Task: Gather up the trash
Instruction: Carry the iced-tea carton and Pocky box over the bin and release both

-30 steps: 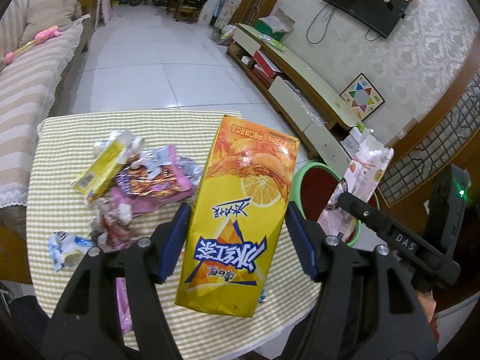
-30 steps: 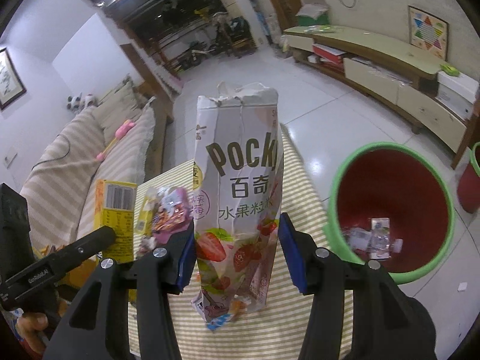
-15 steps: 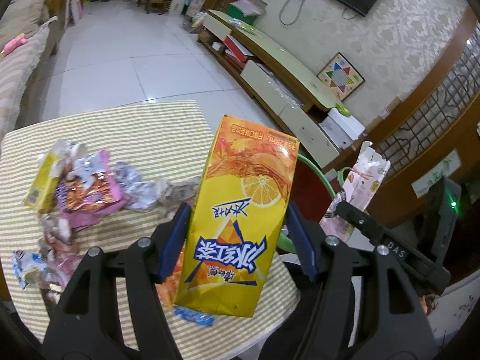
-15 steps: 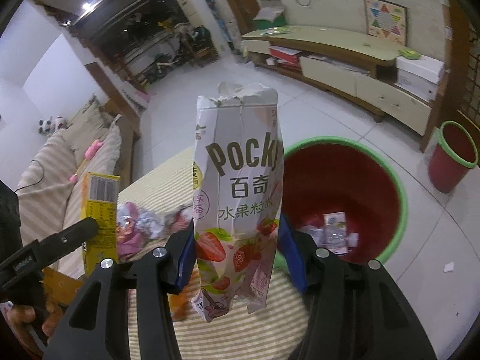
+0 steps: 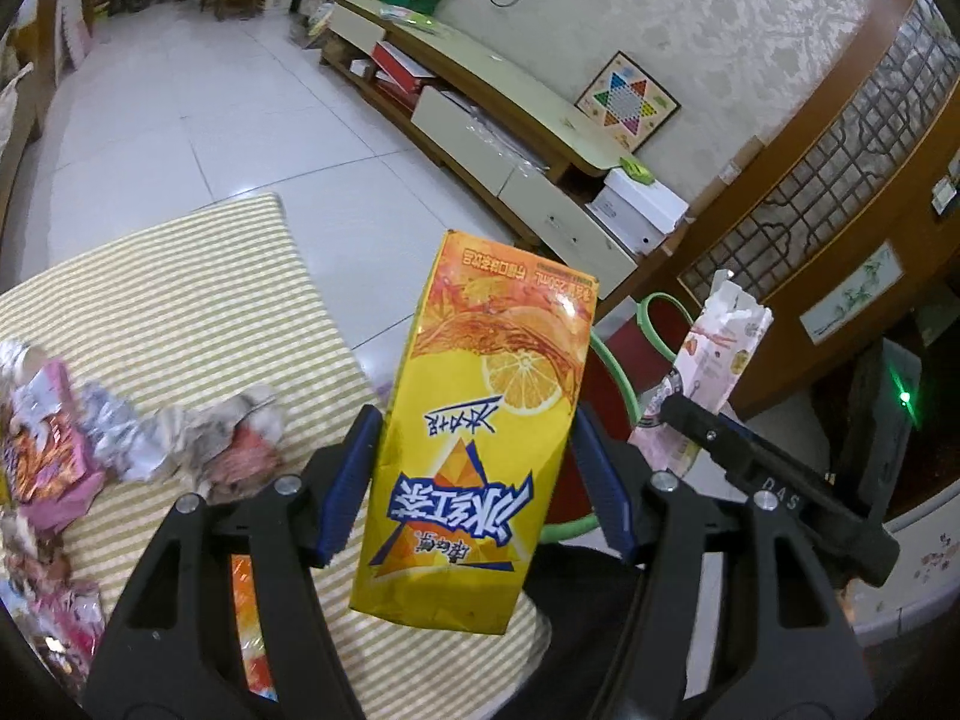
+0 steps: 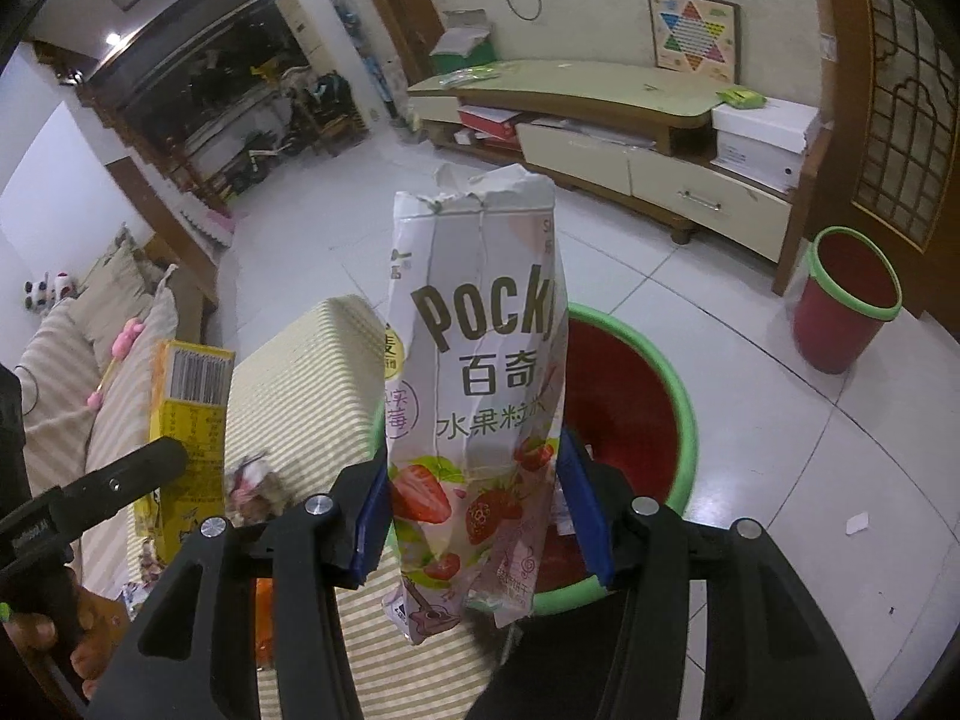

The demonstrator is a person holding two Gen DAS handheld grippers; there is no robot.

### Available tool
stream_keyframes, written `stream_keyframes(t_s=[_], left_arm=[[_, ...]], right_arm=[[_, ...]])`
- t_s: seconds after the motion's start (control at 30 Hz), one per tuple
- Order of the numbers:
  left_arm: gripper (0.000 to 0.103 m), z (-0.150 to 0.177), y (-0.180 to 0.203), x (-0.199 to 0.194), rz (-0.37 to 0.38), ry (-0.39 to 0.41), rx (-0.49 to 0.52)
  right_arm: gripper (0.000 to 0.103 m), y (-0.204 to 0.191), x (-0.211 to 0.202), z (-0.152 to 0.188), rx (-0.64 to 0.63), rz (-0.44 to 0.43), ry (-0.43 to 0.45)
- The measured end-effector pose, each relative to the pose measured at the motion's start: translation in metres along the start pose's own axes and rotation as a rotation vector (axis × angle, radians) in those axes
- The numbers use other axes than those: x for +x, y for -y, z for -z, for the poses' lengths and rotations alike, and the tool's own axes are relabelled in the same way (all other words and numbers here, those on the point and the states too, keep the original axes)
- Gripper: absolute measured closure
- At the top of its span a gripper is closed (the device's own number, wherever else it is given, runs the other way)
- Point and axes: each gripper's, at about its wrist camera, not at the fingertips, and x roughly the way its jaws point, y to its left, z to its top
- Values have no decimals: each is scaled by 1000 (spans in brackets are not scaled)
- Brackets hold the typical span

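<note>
Already both loads hang centre-frame: the left gripper (image 5: 474, 480) clamps the yellow carton (image 5: 480, 438), the right gripper (image 6: 474, 504) pinches the Pocky bag (image 6: 480, 384). Released short of the red bin (image 6: 630, 396), either could hit its rim.

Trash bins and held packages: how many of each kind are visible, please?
Red bins with green rim: 2, the near one and the far one
Drink cartons held in a tool: 1, yellow
Snack bags held in a tool: 1, Pocky
Total: 4
</note>
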Motion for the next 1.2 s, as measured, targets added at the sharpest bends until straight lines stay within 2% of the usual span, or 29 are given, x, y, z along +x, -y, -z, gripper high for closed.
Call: stream_keyframes(t_s=[0.27,0.6,0.63,0.7,0.73,1.0,1.2], left_arm=[[41,-18,24,35,13,-18,60],[41,-29,42,57,14,-34,93],[39,-30,43,58,1,-30,104],[23,-31,48,61,-10,-28,114],[17,-31,48,60,-12,-19,113],[17,-20,29,27,-36,41,93],[17,14,-10,-20,-129,85,13]], right_arm=[[53,15,12,-3,18,26,-12],[52,19,24,-5,28,42,-26],[51,19,25,-5,30,52,-24],[38,19,25,-5,37,71,-20],[34,21,24,-6,41,74,-15],[34,17,14,-7,58,55,-6],[32,-16,5,3,25,13,-21]])
